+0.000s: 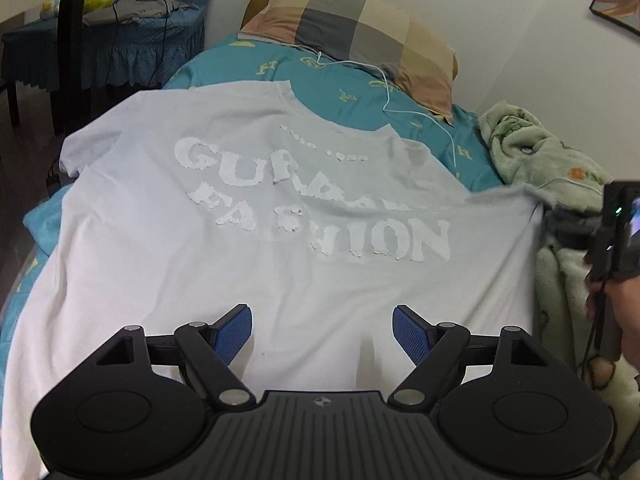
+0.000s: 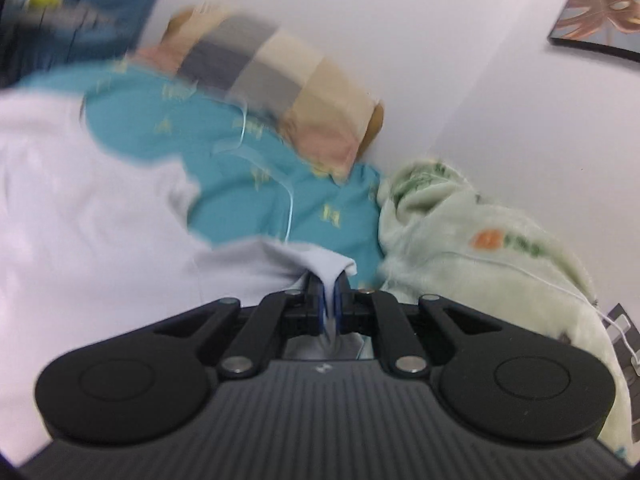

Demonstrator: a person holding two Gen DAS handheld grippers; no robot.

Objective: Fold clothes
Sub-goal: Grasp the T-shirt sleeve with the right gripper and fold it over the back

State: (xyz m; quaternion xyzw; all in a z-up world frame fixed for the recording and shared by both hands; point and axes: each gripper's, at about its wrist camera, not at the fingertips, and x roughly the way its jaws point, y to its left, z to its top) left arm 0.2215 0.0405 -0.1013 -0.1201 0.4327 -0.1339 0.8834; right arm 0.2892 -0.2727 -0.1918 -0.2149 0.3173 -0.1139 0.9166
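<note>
A pale grey T-shirt [image 1: 224, 248] with white "FASHION" lettering lies spread back-up on a bed with a teal sheet [image 1: 280, 68]. My left gripper [image 1: 322, 326] is open and empty, its blue pads just above the shirt's lower middle. My right gripper [image 2: 329, 294] is shut on the shirt's right sleeve [image 2: 320, 264] and pulls it out to the side; it also shows in the left wrist view [image 1: 560, 220] at the shirt's right edge. The right wrist view is blurred.
A checked pillow [image 1: 352, 28] lies at the head of the bed with a white cable [image 1: 384, 80] trailing from it. A pale green fleece blanket [image 1: 532, 148] is bunched along the wall on the right. A chair with blue cover [image 1: 132, 36] stands left.
</note>
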